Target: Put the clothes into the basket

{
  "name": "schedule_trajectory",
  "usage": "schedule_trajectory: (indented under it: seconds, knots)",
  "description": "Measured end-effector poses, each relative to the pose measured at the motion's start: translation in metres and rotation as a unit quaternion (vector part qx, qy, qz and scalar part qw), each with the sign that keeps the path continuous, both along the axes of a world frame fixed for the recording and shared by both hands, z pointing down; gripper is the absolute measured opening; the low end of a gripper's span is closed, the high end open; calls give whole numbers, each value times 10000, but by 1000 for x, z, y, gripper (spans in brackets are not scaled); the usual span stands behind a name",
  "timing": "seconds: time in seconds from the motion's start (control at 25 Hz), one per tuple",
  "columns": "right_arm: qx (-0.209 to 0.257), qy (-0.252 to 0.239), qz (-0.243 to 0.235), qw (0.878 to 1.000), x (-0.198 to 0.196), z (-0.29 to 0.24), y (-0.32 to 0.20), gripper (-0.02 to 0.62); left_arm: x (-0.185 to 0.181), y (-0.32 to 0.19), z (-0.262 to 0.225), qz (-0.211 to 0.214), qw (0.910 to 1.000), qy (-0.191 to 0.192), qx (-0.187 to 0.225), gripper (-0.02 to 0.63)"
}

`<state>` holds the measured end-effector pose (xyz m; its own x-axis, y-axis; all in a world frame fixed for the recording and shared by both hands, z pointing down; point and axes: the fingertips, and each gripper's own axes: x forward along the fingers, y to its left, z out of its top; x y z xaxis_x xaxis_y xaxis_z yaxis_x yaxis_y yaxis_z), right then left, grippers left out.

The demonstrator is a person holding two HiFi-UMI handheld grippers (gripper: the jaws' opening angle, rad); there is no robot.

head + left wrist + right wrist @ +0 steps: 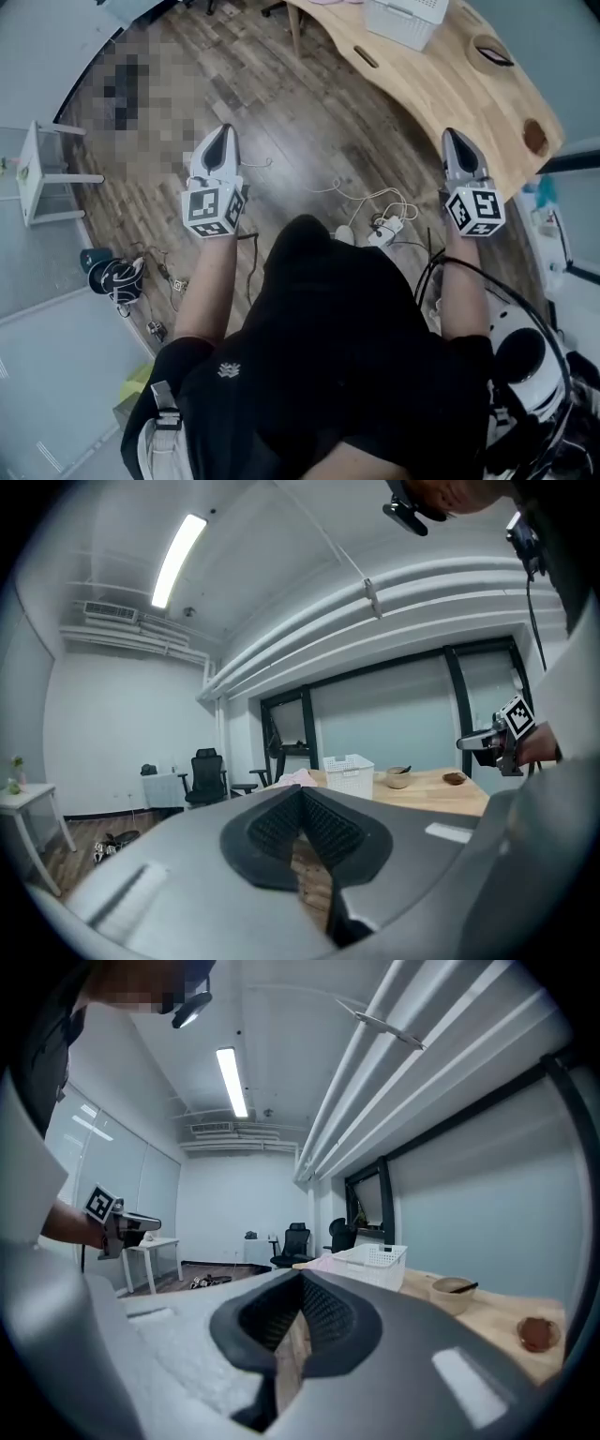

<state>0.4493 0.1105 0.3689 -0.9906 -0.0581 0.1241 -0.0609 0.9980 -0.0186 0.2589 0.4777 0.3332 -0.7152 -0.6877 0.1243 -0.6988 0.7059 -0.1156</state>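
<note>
a bowl (453, 1291) sits on the wooden table (442, 86).

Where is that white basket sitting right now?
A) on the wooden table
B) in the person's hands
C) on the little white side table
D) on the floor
A: the white basket stands on the wooden table, well ahead of the person.
</note>
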Motion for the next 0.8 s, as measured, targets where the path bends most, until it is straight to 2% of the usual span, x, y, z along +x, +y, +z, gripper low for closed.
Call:
schedule_trajectory:
  seconds: [0.16,0.32,0.52,0.8]
  knots:
    - [-117,-43,-134,9998,-13,6,3,0,-2,6,11,-32,9999,114,-121,5]
    - [-96,-74,-80,9999,-33,7,-8,0,-28,2,20,-69,9997,155,-149,5]
    - [-87,-36,237,9997,-68,6,-33,0,-87,-26,20,133,9998,105,-122,5]
    - [-43,187,679,9975,-140,12,-61,0,-186,-67,24,454,9988,170,-48,5]
